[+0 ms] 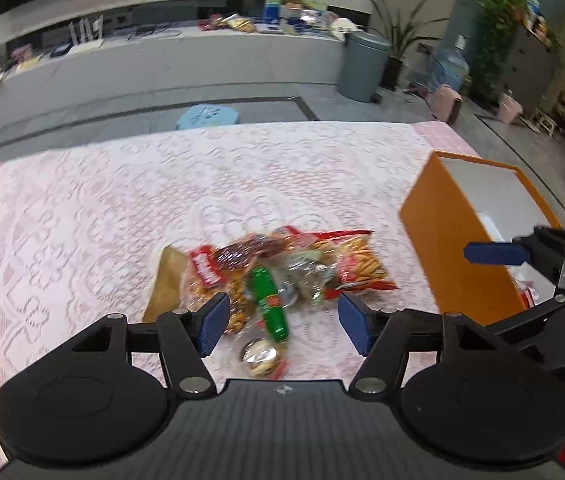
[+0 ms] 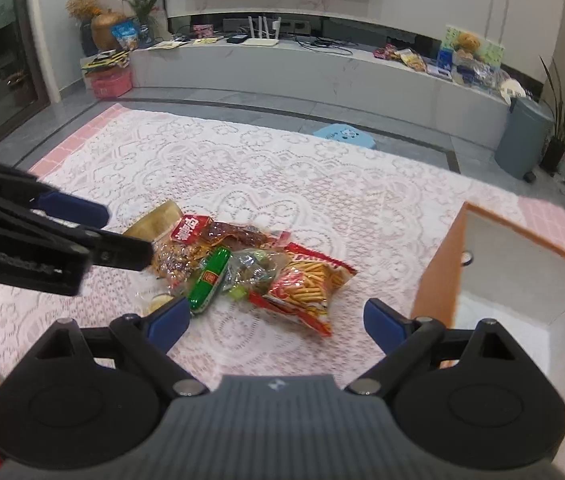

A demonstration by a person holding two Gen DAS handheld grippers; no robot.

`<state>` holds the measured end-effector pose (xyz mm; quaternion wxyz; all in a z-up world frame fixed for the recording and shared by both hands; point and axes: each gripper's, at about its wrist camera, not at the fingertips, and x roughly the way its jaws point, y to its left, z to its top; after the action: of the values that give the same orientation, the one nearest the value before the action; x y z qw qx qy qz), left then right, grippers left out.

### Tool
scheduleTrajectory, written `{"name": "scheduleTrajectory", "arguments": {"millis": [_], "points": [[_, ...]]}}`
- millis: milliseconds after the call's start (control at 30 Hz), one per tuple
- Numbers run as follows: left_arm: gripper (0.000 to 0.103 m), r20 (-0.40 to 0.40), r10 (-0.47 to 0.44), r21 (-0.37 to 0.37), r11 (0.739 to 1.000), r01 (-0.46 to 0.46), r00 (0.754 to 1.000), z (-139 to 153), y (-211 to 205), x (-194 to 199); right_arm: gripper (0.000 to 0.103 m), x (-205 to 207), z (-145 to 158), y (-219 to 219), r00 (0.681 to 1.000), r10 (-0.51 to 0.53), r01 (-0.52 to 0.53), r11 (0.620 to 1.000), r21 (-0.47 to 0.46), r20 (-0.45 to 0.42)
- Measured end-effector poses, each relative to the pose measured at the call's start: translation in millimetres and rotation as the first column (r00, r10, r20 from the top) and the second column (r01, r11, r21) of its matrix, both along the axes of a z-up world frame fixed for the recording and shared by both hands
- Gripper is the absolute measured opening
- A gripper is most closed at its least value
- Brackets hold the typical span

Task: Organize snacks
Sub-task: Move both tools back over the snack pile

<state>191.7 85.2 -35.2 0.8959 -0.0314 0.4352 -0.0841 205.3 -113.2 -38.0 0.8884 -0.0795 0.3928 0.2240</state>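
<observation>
Left wrist view blurs the snack pile (image 1: 278, 276); orange box (image 1: 454, 248) is cut off; both claws gape empty.

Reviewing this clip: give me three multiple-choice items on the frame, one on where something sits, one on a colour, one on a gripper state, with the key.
1. Where is the orange box relative to the snack pile?
A. To its right
B. To its left
C. On top of it

2. What colour is the stick-shaped packet in the pile?
A. Blue
B. Green
C. White

3. How do the left gripper and right gripper stand?
A. Both clamped on snacks
B. One open, one shut
C. Both open, holding nothing

Key: 1 A, the box stands on the tablecloth right of the pile; 2 B, its wrapper is green; 3 C, each gripper's jaws are spread with nothing between.
</observation>
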Motion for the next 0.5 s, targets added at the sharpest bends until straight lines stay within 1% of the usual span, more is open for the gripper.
{"name": "scheduleTrajectory", "arguments": {"millis": [167,267,400,500], "points": [[0.073,-0.023,0.055,-0.051,0.997,-0.056,0.998,-14,28,-1,0.091,7,-21,7,0.997,-0.073,0.074,0.996,0.044,-0.029],[0.073,-0.027,0.090,-0.089,0.992,-0.092,0.996,-24,43,-1,0.091,7,-32,12,0.994,-0.098,0.100,0.993,0.060,-0.039],[0.073,-0.038,0.151,-0.132,0.979,-0.155,0.988,-42,60,0,0.085,1,-44,22,0.997,-0.078,0.079,0.995,0.060,-0.014],[0.073,-0.026,0.166,-0.162,0.972,-0.168,0.986,-53,67,0,0.079,-1,-51,32,0.999,-0.046,0.046,0.997,0.067,0.001]]}}
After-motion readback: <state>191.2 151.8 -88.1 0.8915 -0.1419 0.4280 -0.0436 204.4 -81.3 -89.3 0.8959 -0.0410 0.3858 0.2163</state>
